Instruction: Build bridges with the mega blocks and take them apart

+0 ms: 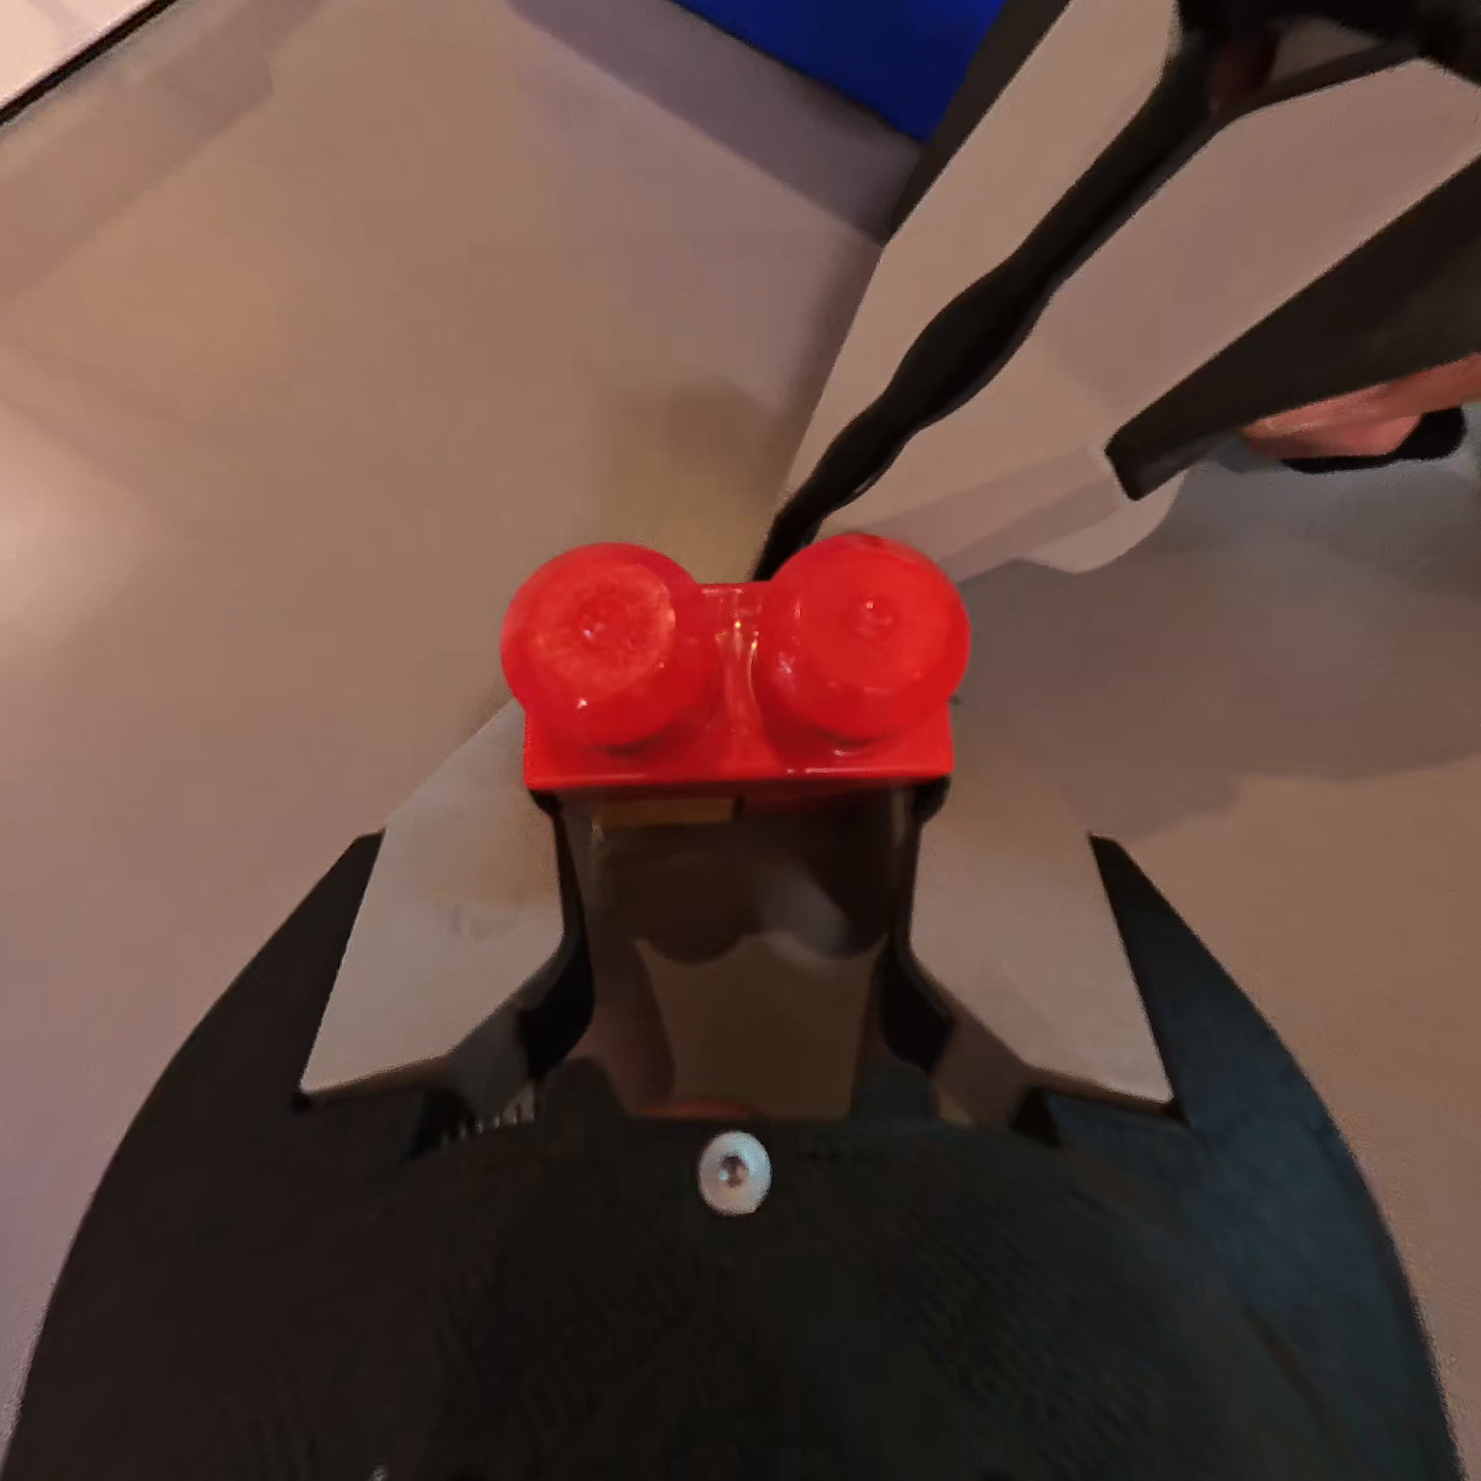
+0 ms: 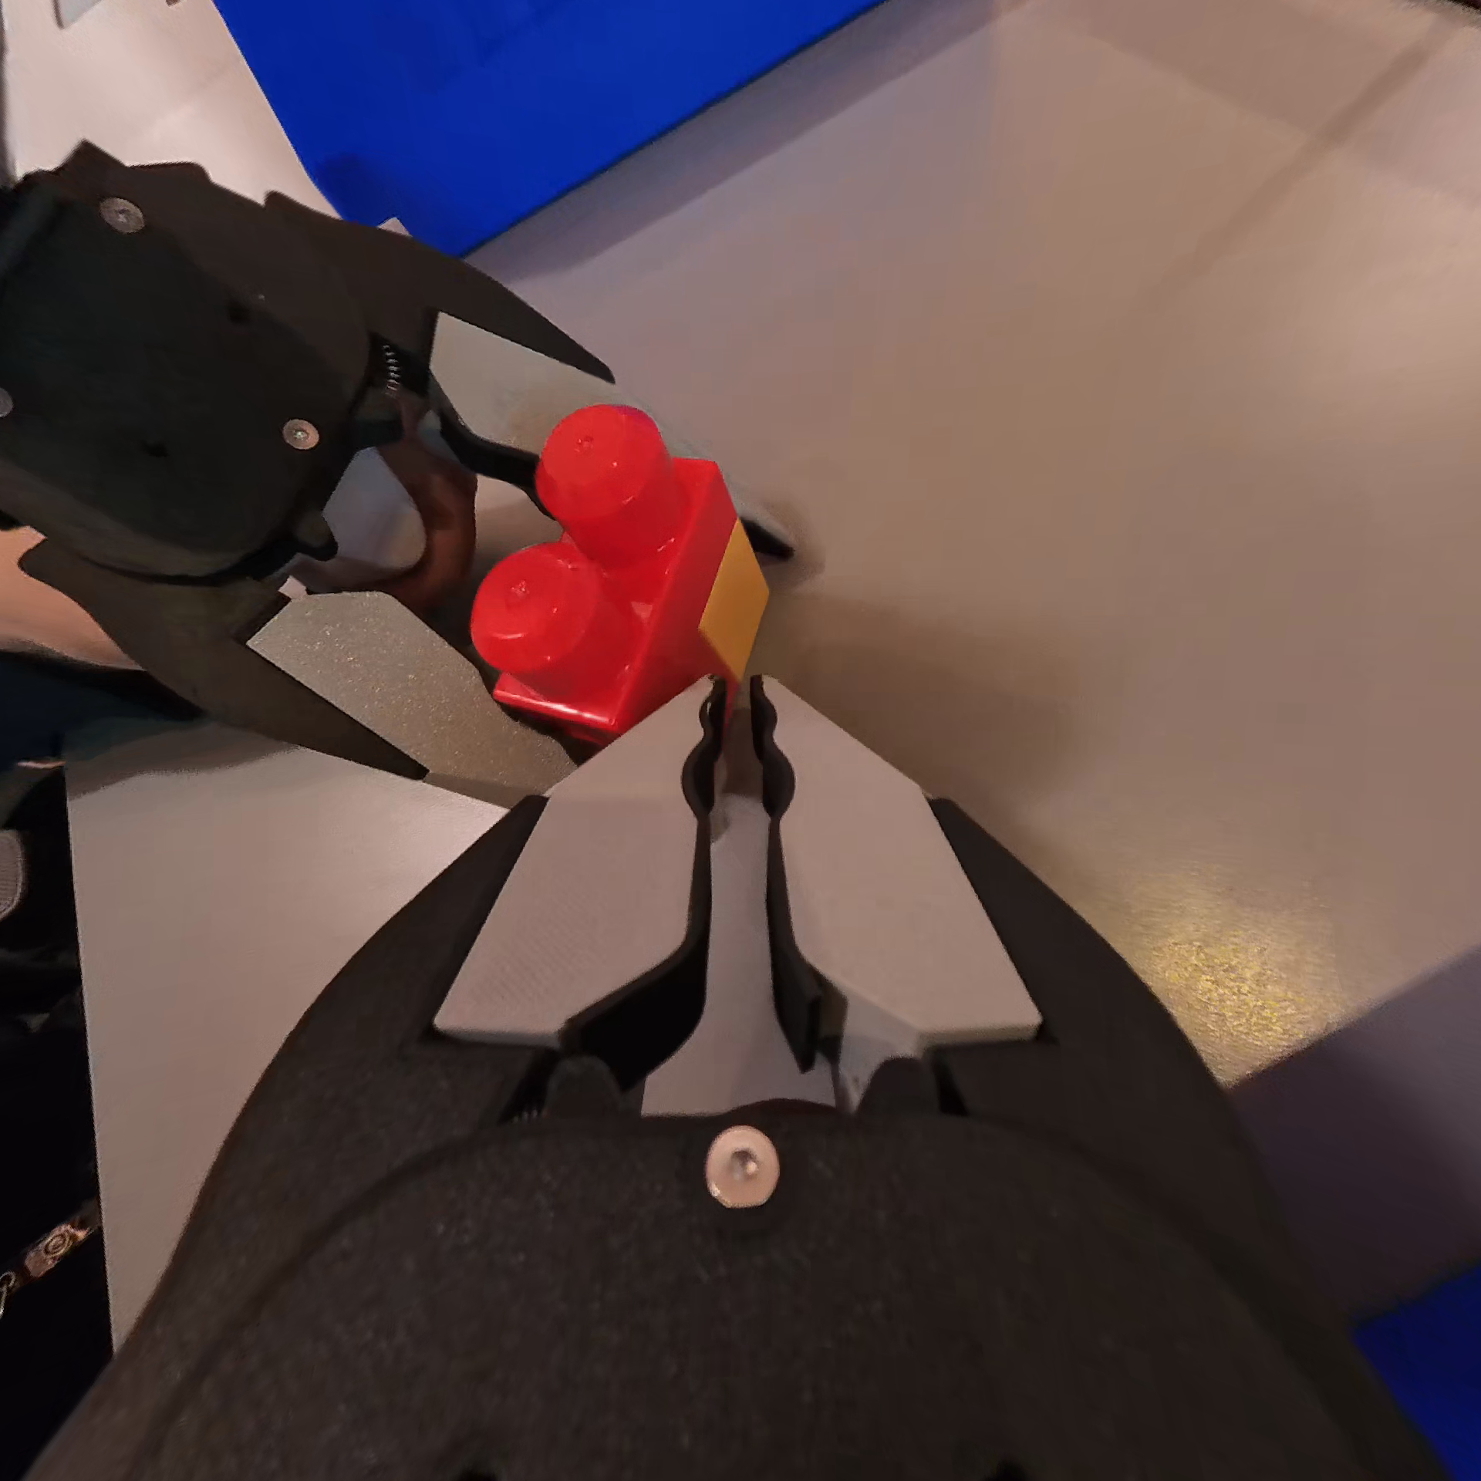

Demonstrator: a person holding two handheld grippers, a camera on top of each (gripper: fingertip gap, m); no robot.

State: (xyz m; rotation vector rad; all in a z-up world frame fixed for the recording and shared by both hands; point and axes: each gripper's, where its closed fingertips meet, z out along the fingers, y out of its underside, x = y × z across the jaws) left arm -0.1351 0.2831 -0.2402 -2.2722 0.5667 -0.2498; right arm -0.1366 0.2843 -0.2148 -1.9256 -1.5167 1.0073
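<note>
Glossy red plastic block [image 2: 641, 593], matt grainy black claw [image 2: 733, 689], smooth matt table [image 2: 1122, 481]

Glossy red two-stud plastic block [image 1: 733, 681]: bright red all over, studs slightly translucent; one end face shows yellow-orange [image 2: 733, 605]. Left gripper [image 2: 617, 577]: matte black body, grey speckled finger faces. Right gripper [image 2: 733, 697]: same black and plain grey, black wavy pads. Pale beige-grey tabletop [image 2: 1042, 481]. Saturated blue surface [image 2: 497, 104] at far edge.

No readable text — none anywhere.
</note>
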